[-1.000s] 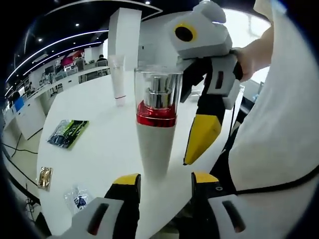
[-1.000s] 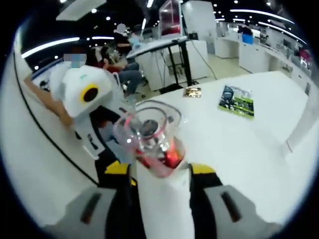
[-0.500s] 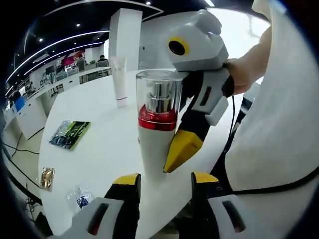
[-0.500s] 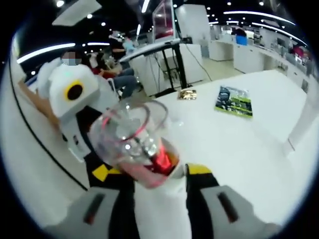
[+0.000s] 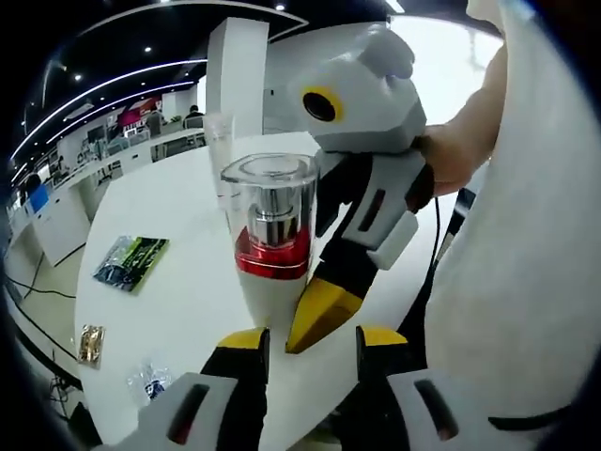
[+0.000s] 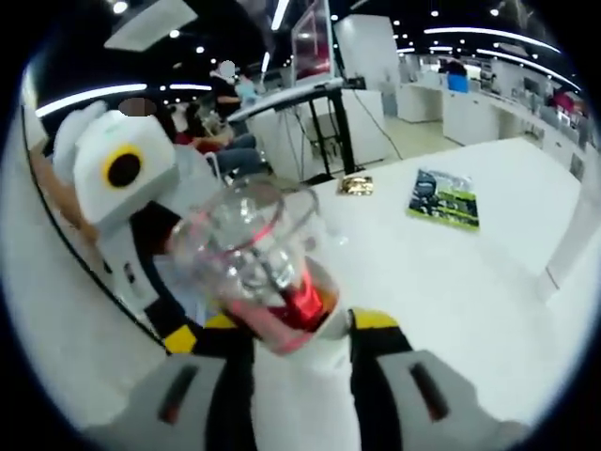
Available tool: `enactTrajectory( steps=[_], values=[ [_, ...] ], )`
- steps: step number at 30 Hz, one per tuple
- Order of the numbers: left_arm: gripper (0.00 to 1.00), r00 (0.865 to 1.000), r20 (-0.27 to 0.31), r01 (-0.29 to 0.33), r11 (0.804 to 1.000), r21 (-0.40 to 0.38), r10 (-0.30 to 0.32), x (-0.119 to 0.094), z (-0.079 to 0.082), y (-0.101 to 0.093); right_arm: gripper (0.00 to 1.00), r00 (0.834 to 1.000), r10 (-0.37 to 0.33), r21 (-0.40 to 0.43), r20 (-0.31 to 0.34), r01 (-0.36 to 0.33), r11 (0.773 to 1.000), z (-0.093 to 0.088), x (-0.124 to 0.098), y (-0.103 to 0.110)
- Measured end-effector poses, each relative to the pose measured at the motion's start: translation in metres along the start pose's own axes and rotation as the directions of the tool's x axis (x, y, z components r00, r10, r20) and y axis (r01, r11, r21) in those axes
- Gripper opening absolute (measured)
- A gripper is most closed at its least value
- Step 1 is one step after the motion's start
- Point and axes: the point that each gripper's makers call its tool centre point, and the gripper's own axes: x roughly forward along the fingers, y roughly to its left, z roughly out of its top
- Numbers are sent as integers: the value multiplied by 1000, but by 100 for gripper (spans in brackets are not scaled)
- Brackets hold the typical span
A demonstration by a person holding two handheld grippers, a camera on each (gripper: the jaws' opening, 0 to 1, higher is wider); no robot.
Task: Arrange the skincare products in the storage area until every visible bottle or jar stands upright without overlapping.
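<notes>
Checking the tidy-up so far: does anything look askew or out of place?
Yes. The pump bottle is tilted, gripped between the right gripper's jaws. Some packets lie flat on the white table, beyond the bottle.

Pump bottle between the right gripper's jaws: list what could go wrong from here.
1. The pump bottle is tall with a narrow white body, and it leans in the right gripper view; released before it stands straight, it may topple.
2. It sits near the table edge by the person, so a fall could carry it off the table.
3. The right gripper holds only the lower body; the heavy clear cap could make it pivot in the grip.
</notes>
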Motion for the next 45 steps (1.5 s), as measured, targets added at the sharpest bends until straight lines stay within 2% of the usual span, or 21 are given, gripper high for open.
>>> enactTrajectory(
  steps=[5, 9, 12, 16, 19, 25, 26, 27, 28, 29, 32, 35, 41, 43, 45],
  values=[
    [38, 999, -52, 12, 999, -31, -14, 0, -1, -1, 36, 1000, 20, -49, 12, -19, 999, 2, 2, -1],
    [37, 994, -110, 30, 999, 17, -28, -2, -3, -8, 34, 1000, 27, -96, -3, -27, 995, 0, 2, -1],
    [39, 990, -134, 43, 999, 15, -40, -3, -3, -13, 33, 999, 43, -143, -18, -45, 989, -1, 2, 1],
    [39, 985, -170, 38, 999, 18, -35, -4, -3, -15, 33, 999, 50, -150, -15, -51, 987, -2, 2, 3],
    [39, 981, -196, 9, 999, 36, -2, -7, -3, -15, 32, 998, 58, -159, -2, -58, 986, -1, 3, 4],
    [39, 979, -196, -53, 999, -4, 52, -8, -4, -11, 32, 997, 76, -191, 10, -73, 979, 3, 7, 5],
    [39, 973, -215, -83, 997, -10, 79, -9, -7, -10, 31, 997, 77, -204, 9, -74, 976, 3, 8, 5],
    [39, 961, -257, -102, 994, 31, 106, -10, -13, -8, 31, 997, 78, -207, 11, -74, 976, 3, 9, 5],
    [39, 957, -264, -104, 993, 59, 116, -10, -14, -7, 31, 997, 82, -208, 13, -78, 975, 4, 9, 6],
    [39, 955, -274, -106, 993, 50, 116, -10, -14, -10, 31, 996, 84, -211, 12, -79, 974, 4, 9, 6],
    [39, 957, -263, -121, 992, 19, 122, -9, -10, -9, 31, 996, 83, -219, 12, -79, 973, 4, 9, 6],
    [39, 965, -228, -136, 991, -16, 129, -5, -3, -10, 31, 997, 77, -211, 22, -71, 975, 2, 5, 4],
    [39, 965, -227, -135, 991, -2, 131, 4, 3, -21, 30, 998, 65, -199, 26, -59, 978, -7, -7, 0],
    [38, 969, -192, -148, 987, 56, 156, 7, 12, -21, 30, 998, 54, -207, 27, -47, 977, -10, -13, -3],
    [38, 970, -190, -144, 988, 58, 152, 10, 14, -27, 30, 998, 46, -196, 34, -38, 980, -13, -18, -7]
  ],
)
